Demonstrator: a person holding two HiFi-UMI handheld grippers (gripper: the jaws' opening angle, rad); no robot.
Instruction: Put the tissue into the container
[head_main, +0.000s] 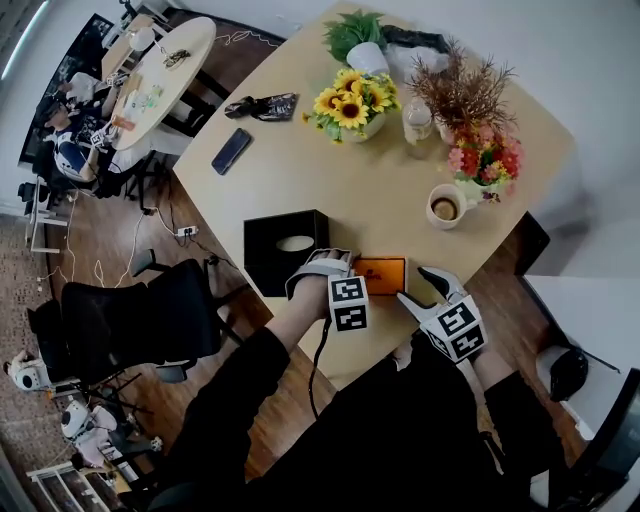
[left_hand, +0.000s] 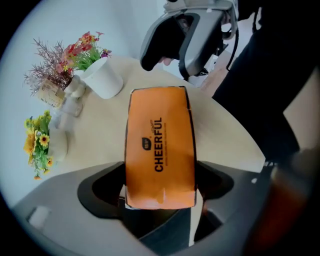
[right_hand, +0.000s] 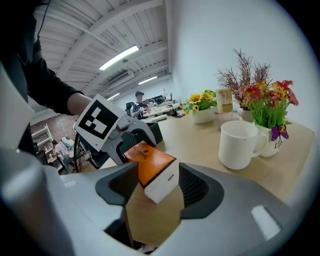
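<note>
Looking down from the head view, you have the orange tissue pack (head_main: 381, 275) lying flat on the table (head_main: 330, 190), just right of the black container (head_main: 265, 255) and outside it. Your left gripper (head_main: 350, 275) sits at the pack's left end and your right gripper (head_main: 420, 290) at its right end.

In the left gripper view, the jaws stand wide apart with the pack's near end between them. A gap shows on each side, so nothing is gripped.

In the right gripper view, those jaws are spread wide too. A corner of the pack lies between them, clear of both pads, and a white mug (right_hand: 240, 142) stands on the table beyond.
</note>
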